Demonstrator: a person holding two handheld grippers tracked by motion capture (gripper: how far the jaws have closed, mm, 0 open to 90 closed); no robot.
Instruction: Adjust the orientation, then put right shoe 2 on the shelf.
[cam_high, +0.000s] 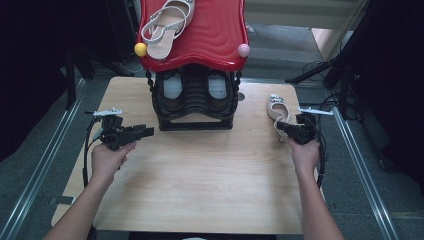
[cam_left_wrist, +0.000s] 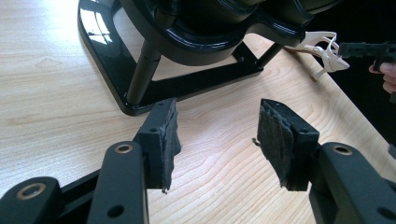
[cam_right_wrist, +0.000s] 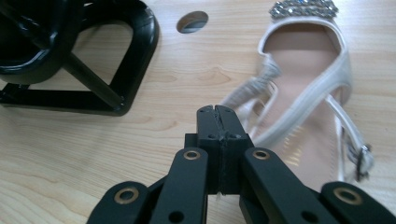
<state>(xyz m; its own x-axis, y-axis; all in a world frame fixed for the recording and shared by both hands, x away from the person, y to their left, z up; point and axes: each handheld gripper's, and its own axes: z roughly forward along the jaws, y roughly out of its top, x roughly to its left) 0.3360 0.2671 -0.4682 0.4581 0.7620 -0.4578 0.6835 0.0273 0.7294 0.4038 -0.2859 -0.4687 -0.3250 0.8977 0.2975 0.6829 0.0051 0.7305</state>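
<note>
A pale strappy sandal (cam_high: 276, 107) with a jewelled toe band lies on the wooden table at the right, and appears close up in the right gripper view (cam_right_wrist: 308, 93). My right gripper (cam_high: 281, 126) sits at its heel end with jaws shut; in its own view the shut tips (cam_right_wrist: 217, 112) rest just left of the sandal's straps, and nothing shows between them. A matching sandal (cam_high: 167, 22) lies on the red top shelf (cam_high: 215, 35) of the black shoe rack (cam_high: 195, 117). My left gripper (cam_high: 147, 131) is open and empty (cam_left_wrist: 218, 109), pointing at the rack's base (cam_left_wrist: 140, 79).
A yellow ball (cam_high: 140, 49) and a pink ball (cam_high: 243, 50) cap the red shelf's front corners. Pale shoes (cam_high: 172, 86) sit inside the rack's lower tier. A round hole (cam_right_wrist: 192, 21) is in the tabletop by the rack. Metal rails run along both sides of the table.
</note>
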